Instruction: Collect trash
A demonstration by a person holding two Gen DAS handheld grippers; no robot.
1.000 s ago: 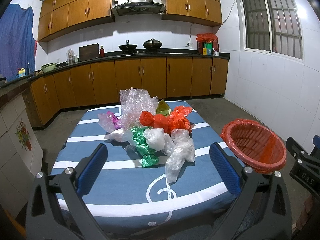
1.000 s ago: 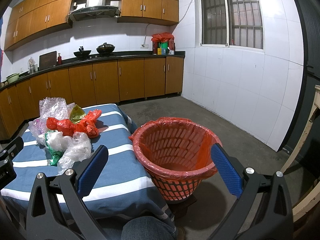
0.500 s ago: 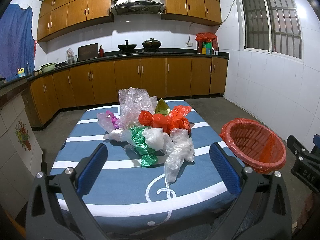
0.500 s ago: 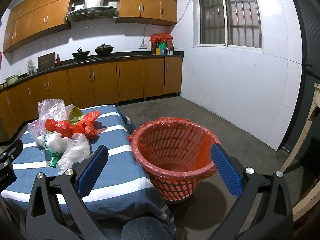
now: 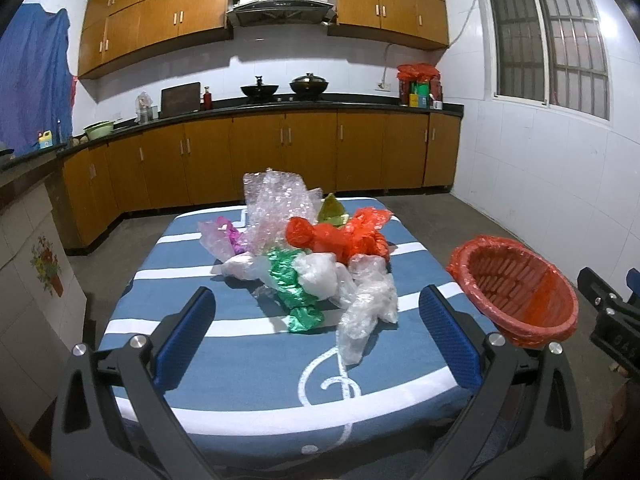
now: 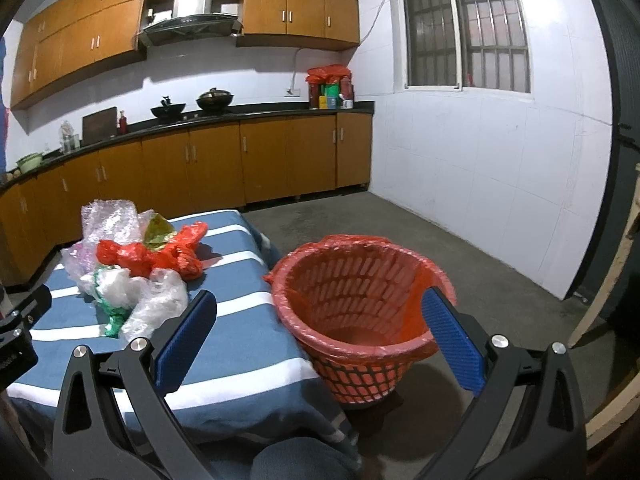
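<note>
A pile of crumpled plastic bags lies on the blue striped table (image 5: pixel 248 364): clear bubble wrap (image 5: pixel 276 200), red bags (image 5: pixel 340 236), a green bag (image 5: pixel 292 284), a clear bag (image 5: pixel 368 308). The pile also shows in the right wrist view (image 6: pixel 136 268). A red basket lined with a red bag (image 5: pixel 516 288) (image 6: pixel 356 300) stands right of the table. My left gripper (image 5: pixel 316 320) is open and empty, short of the pile. My right gripper (image 6: pixel 320 324) is open and empty, before the basket.
Wooden kitchen cabinets (image 5: pixel 280 152) with a black counter and pots run along the back wall. A tiled white wall (image 6: pixel 480 168) with a barred window is on the right. Bare concrete floor (image 6: pixel 420 232) lies beyond the basket. A wooden frame (image 6: pixel 612 292) stands at far right.
Both views shift slightly; both grippers have edged a little forward. Both stay open and nothing on the table has moved.
</note>
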